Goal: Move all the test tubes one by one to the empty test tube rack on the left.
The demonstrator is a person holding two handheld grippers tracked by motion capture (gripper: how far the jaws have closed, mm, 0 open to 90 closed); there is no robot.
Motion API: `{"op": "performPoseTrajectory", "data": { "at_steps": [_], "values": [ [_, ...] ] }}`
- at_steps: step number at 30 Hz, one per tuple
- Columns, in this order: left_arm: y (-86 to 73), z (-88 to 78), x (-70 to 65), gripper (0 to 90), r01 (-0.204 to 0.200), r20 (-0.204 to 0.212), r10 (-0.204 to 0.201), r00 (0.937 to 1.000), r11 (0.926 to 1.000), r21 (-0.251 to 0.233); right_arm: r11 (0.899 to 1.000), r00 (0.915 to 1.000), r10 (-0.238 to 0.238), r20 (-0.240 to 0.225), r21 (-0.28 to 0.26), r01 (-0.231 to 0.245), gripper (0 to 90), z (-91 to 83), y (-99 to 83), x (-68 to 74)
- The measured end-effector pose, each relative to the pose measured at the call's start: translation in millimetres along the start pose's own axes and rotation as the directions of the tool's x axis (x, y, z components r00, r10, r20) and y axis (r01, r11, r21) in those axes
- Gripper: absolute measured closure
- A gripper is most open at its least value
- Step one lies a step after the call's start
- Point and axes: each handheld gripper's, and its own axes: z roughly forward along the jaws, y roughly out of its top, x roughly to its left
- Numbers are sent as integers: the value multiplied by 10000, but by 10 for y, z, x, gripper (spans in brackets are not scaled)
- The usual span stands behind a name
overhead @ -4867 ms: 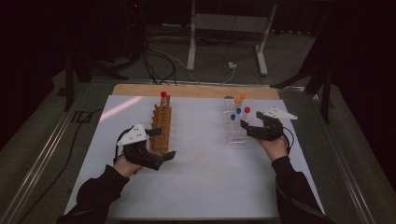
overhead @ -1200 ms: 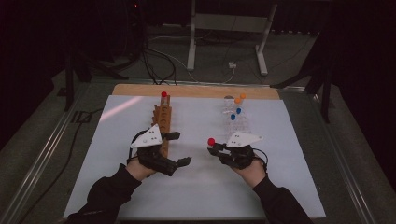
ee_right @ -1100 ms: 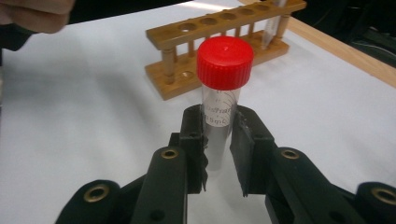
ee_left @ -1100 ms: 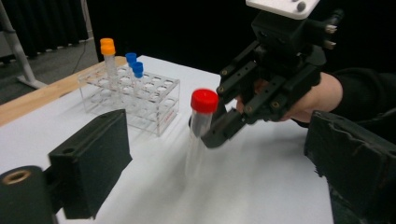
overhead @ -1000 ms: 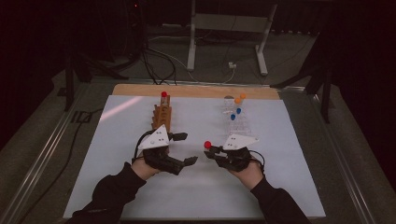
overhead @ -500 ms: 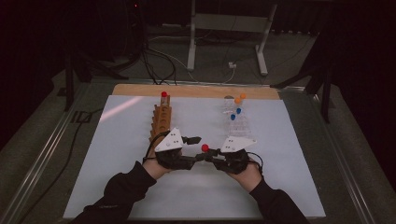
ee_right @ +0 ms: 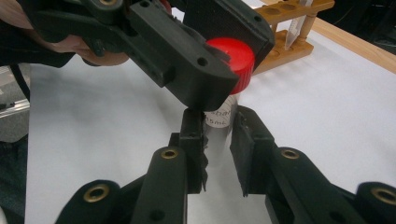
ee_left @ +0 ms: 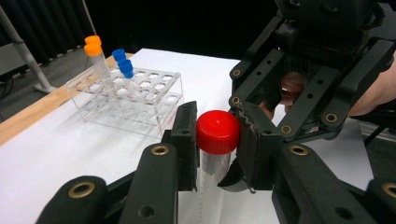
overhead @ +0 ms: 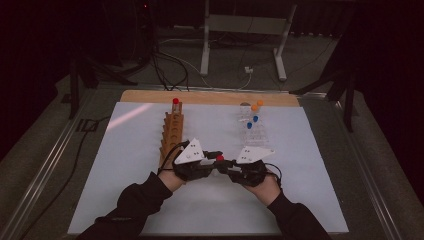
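Jaws of the left gripper (ee_left: pixel 215 140), having just closed, clamp the red cap (ee_left: pixel 217 132) of a clear plastic tube (ee_right: pixel 219 122) from both sides. Jaws of the right gripper (ee_right: pixel 218 135) are clamped on the body of the same tube, just below the cap, so that both grippers hold one tube between them. In the high view the two grippers meet tip to tip, left gripper (overhead: pixel 207 165) and right gripper (overhead: pixel 232 167), with the red cap (overhead: pixel 219 158) at their junction, above the white mat (overhead: pixel 125 165) that covers the table.

Taking the tube as landmark: a wooden rack (overhead: pixel 171 135) lies just to its left and extends away from the person; at the rack's far end stands another tube with a red cap (overhead: pixel 175 101). A clear plastic rack (overhead: pixel 253 134) stands beyond the tube and to its right, well apart from it. This rack carries tubes with blue caps (ee_left: pixel 123 60) and orange caps (ee_left: pixel 93 44) at its far end. A wooden board (overhead: pixel 150 96) borders the mat on the side farthest from the tube.
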Motion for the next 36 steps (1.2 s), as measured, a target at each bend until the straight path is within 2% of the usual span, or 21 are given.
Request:
{"op": "performPoseTrajectory", "data": {
  "at_steps": [5,12,13,14,19,21,24,28,30,32,36],
  "values": [
    [23,-19,24,715,-9,61,9,10000,10000,-56,9999,10000,84,-19,-128,-84,729,-13,3,-9],
    [104,-113,130,716,-8,-127,7,9999,10000,-35,9986,9995,233,214,-473,-223,517,-55,-3,-35],
    [116,-128,149,716,-24,-201,24,9998,10000,-11,9974,9989,389,256,-622,-372,434,-68,2,-36],
    [127,-144,169,716,-30,-280,29,9996,10000,-25,9974,9989,389,256,-622,-372,434,-68,2,-36],
    [187,-249,302,716,23,-617,-28,9981,10000,-79,9944,9979,601,246,-882,-577,284,-82,13,-43],
    [213,-300,360,716,100,-770,-113,9970,9998,-160,9940,9976,560,410,-963,-518,234,-89,20,-36],
    [253,-370,449,716,104,-1069,-123,9942,9998,-184,9927,9963,594,616,-1083,-525,179,-97,31,-27],
    [303,-467,574,716,73,-1475,-104,9890,9997,-216,9902,9951,729,662,-1241,-643,140,-110,31,-30],
    [318,-507,638,716,83,-1686,-113,9856,9998,-187,9888,9945,818,655,-1304,-727,89,-118,34,-35],
    [326,-539,702,716,112,-1879,-137,9821,9998,-143,9889,9962,762,427,-1310,-700,46,-124,36,-44],
    [337,-583,821,716,130,-2207,-131,9753,9999,-20,9900,9966,762,306,-1209,-720,21,-118,32,-52]
  ]
}}
